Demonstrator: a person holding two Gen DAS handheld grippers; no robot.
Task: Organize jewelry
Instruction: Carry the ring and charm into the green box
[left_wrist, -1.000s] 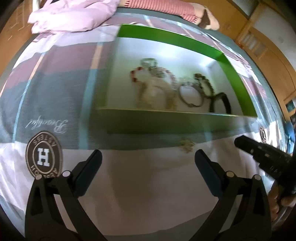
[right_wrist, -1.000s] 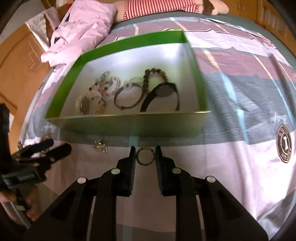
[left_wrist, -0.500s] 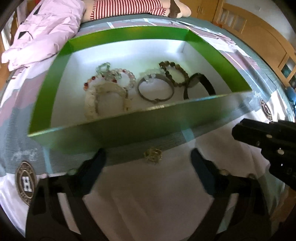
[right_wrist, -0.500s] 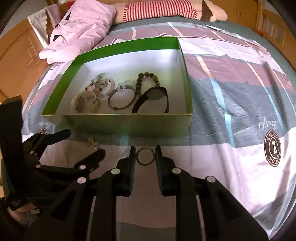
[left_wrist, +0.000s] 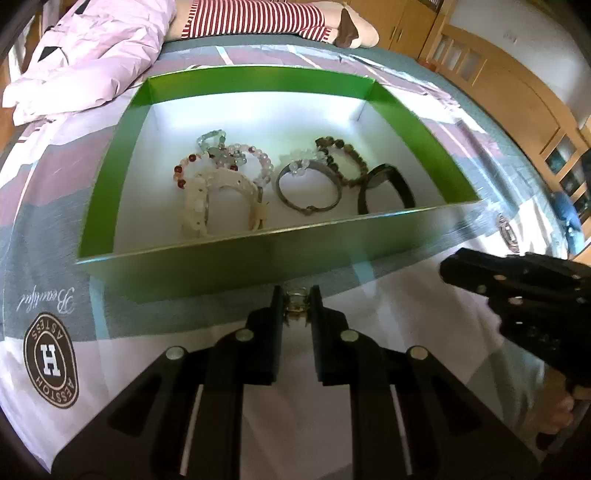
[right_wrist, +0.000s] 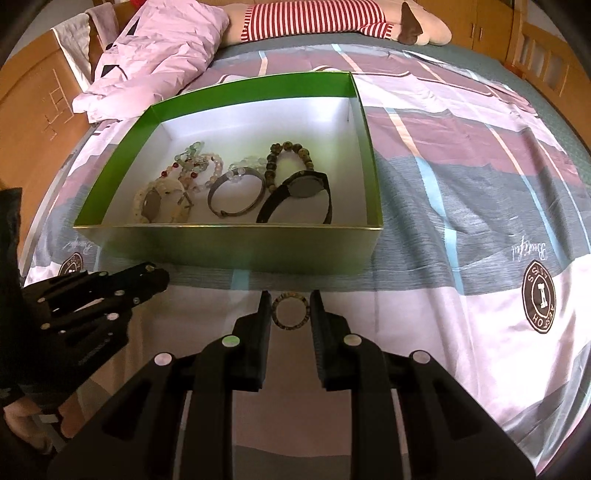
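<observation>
A green box (left_wrist: 207, 266) with a white floor sits on the bed; it shows in the right wrist view too (right_wrist: 236, 251). It holds several bracelets (left_wrist: 221, 184), a metal bangle (left_wrist: 308, 190) and a black watch (left_wrist: 386, 188). My left gripper (left_wrist: 295, 308) is shut on a small gold ring (left_wrist: 295, 301) just in front of the box's near wall. My right gripper (right_wrist: 290, 310) is shut on a dark round ring (right_wrist: 290, 309), also in front of the near wall. Each gripper shows at the side of the other's view: the right one (left_wrist: 517, 291), the left one (right_wrist: 96, 295).
The bedsheet (right_wrist: 461, 184) is striped pink, grey and white with round logo patches (left_wrist: 51, 365). A pink quilt (right_wrist: 162, 48) and a red-striped plush toy (right_wrist: 332, 18) lie at the bed's far end. Wooden furniture (left_wrist: 517, 99) stands to the right.
My left gripper, open before, has moved over the small gold ring on the sheet and shut on it. My right gripper has drawn back a little from the box, ring still held.
</observation>
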